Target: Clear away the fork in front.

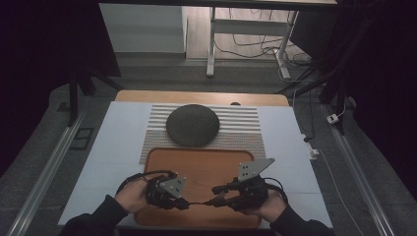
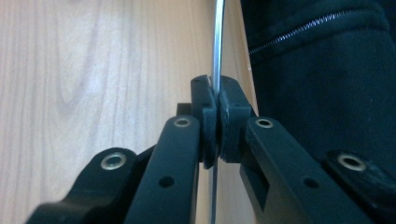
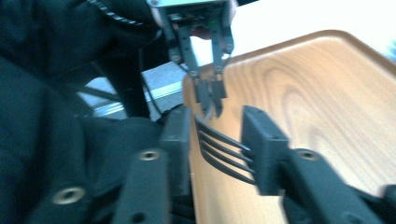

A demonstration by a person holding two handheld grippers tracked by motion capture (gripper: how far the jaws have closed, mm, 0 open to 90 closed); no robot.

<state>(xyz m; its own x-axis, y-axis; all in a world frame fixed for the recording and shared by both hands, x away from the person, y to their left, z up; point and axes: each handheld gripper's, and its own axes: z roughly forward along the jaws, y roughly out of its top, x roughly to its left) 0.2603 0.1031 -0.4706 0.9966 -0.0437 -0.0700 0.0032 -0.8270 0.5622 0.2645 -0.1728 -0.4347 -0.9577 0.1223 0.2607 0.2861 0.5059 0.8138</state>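
Observation:
A dark metal fork (image 1: 199, 202) hangs level just above the near edge of a wooden tray (image 1: 196, 162), between my two grippers. My left gripper (image 1: 186, 203) is shut on the fork's thin handle (image 2: 218, 42), which runs straight up between its pads (image 2: 208, 116) in the left gripper view. My right gripper (image 1: 216, 195) faces it from the right. In the right gripper view the fork's tines (image 3: 224, 147) lie across the gap of the right gripper (image 3: 217, 119), whose jaws stand apart without pressing on them. The left gripper (image 3: 212, 100) shows farther off, pinching the handle.
A dark round plate (image 1: 192, 125) rests on a striped placemat (image 1: 246, 123) beyond the tray. A white sheet (image 1: 118, 142) covers the table. The person's dark jacket (image 2: 322, 70) is close behind the fork. Desk legs and cables (image 1: 255, 49) stand on the floor at the back.

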